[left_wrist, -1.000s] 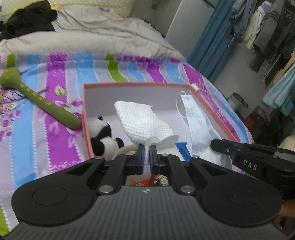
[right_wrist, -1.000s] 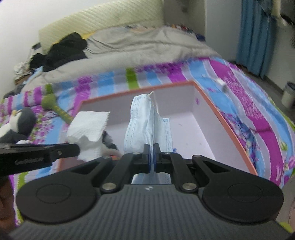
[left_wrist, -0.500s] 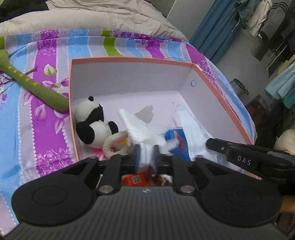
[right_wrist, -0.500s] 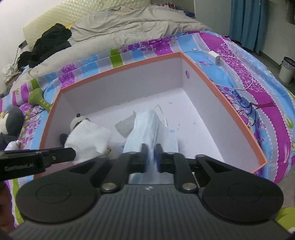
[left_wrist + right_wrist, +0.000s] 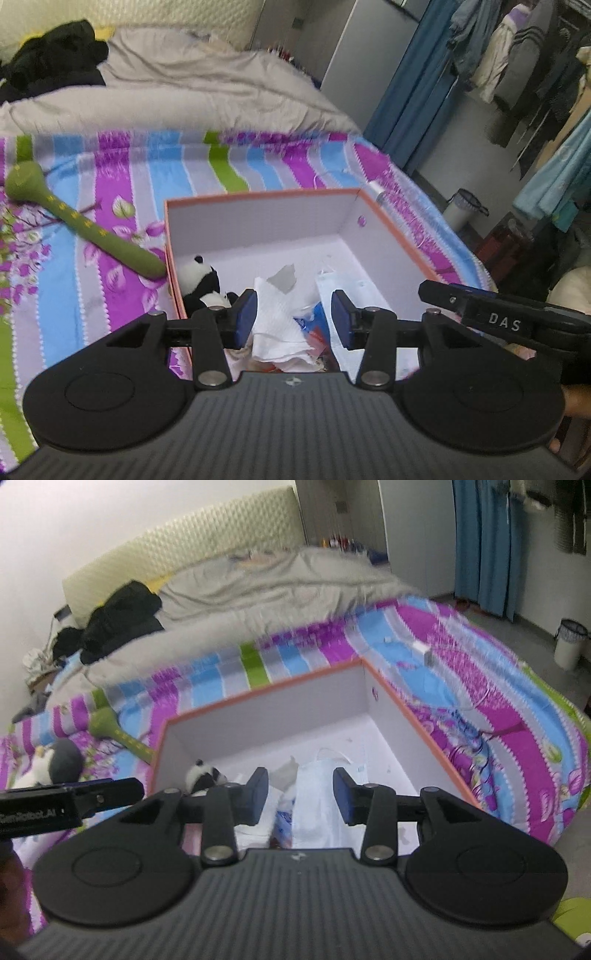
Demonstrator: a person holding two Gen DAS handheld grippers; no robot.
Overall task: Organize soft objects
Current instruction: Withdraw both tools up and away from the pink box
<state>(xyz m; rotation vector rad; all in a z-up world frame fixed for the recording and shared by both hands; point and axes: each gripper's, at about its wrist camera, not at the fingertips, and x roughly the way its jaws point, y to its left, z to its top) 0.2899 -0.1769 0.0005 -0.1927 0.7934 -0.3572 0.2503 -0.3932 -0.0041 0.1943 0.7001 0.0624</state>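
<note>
From the left wrist, the left hand-held gripper (image 5: 290, 319) has just been opening and stands apart with nothing pinched; the white tissue (image 5: 275, 328) lies loose below it in the orange-rimmed box (image 5: 258, 195), beside the panda plush (image 5: 201, 282). From the right wrist, the right hand-held gripper (image 5: 300, 795) has likewise just been opening, its jaws apart above the blue face mask (image 5: 314, 797) on the box floor. This looks like the release step; next, I judge, comes a reach for the green plush stick (image 5: 88, 230) or the penguin plush (image 5: 55, 768) out on the bed.

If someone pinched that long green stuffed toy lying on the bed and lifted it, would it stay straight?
Probably not. The long green stuffed fabric toy already bends along the striped bedspread, so it would likely droop. Its bulbous head would probably hang lowest. It looks light.
</note>
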